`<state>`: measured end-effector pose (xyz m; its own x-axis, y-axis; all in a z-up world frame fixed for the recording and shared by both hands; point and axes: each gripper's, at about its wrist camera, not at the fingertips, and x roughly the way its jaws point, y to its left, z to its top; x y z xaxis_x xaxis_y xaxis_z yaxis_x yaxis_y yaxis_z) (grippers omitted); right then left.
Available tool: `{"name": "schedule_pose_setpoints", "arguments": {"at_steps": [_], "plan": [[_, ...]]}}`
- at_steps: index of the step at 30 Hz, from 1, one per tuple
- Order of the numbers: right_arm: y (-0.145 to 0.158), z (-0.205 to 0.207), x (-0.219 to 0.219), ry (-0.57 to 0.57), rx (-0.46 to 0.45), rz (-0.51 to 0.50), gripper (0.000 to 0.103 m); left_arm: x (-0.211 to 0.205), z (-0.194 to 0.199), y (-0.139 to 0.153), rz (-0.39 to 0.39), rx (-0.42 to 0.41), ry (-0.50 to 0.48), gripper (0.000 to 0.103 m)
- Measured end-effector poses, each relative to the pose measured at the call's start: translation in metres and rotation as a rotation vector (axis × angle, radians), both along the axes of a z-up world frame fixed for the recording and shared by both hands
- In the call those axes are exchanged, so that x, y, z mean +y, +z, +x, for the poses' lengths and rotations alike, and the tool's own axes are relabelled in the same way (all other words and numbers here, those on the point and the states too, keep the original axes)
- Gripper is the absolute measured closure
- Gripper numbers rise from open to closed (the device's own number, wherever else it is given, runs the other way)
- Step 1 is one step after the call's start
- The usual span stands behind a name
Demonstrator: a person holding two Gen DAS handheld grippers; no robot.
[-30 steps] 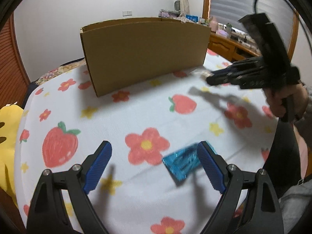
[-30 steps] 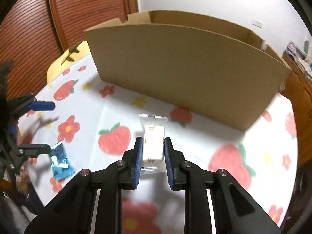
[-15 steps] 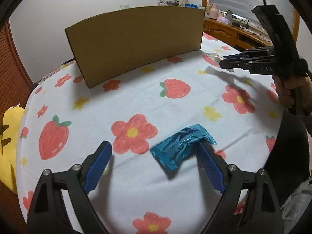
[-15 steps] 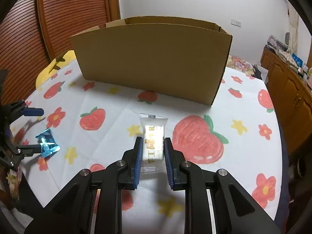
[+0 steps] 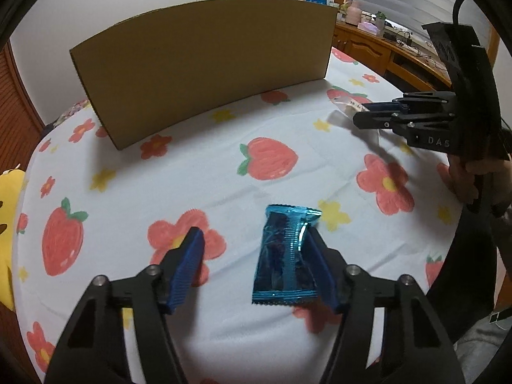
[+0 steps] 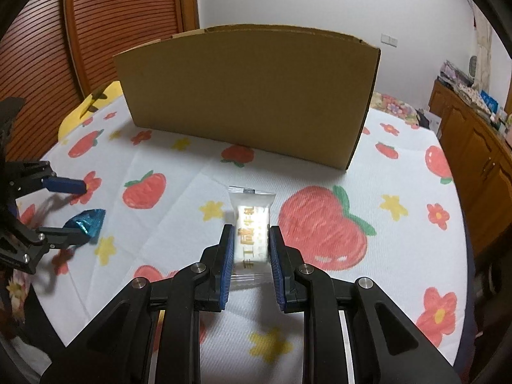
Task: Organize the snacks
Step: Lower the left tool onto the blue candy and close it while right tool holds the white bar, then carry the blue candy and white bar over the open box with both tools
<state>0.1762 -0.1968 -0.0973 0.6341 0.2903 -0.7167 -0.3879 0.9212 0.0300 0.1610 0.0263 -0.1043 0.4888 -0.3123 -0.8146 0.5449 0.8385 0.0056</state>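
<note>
A brown cardboard box (image 5: 204, 64) stands at the far side of the table; it also shows in the right wrist view (image 6: 249, 92). My left gripper (image 5: 256, 256) is open around a blue foil snack packet (image 5: 284, 256), which leans against its right finger and stands between the jaws. In the right wrist view that packet (image 6: 86, 220) sits at the left. My right gripper (image 6: 249, 246) is shut on a white wrapped snack (image 6: 251, 224) held above the tablecloth. The right gripper also shows in the left wrist view (image 5: 368, 112).
The round table (image 6: 400, 176) has a white cloth printed with strawberries and flowers. A yellow cushion (image 5: 9, 211) lies at the left edge. Wooden cabinets (image 6: 473, 166) stand to the right, a slatted wooden door (image 6: 96, 25) behind.
My left jaws have narrowed around the blue packet, which has turned upright against the right finger. My right gripper has drawn back from the box with the white snack still held.
</note>
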Motion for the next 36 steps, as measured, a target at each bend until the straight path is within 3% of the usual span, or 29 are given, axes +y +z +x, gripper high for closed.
{"name": "schedule_pose_setpoints", "arguments": {"at_steps": [8,11,26,36], "plan": [[-0.002,0.0,0.0,-0.007,-0.003,-0.002,0.083,-0.008,0.003,0.002,-0.003,0.004,0.026,0.076],[-0.002,0.001,-0.003,-0.016,-0.003,0.018,0.083,-0.009,0.002,0.002,-0.004,-0.002,0.039,0.082],[0.0,-0.005,-0.006,-0.019,-0.051,0.038,0.083,-0.009,-0.01,0.007,-0.071,-0.058,0.124,0.082],[0.0,-0.008,-0.007,-0.027,-0.066,0.04,0.083,-0.007,-0.023,0.041,-0.097,-0.139,0.143,0.082]]}}
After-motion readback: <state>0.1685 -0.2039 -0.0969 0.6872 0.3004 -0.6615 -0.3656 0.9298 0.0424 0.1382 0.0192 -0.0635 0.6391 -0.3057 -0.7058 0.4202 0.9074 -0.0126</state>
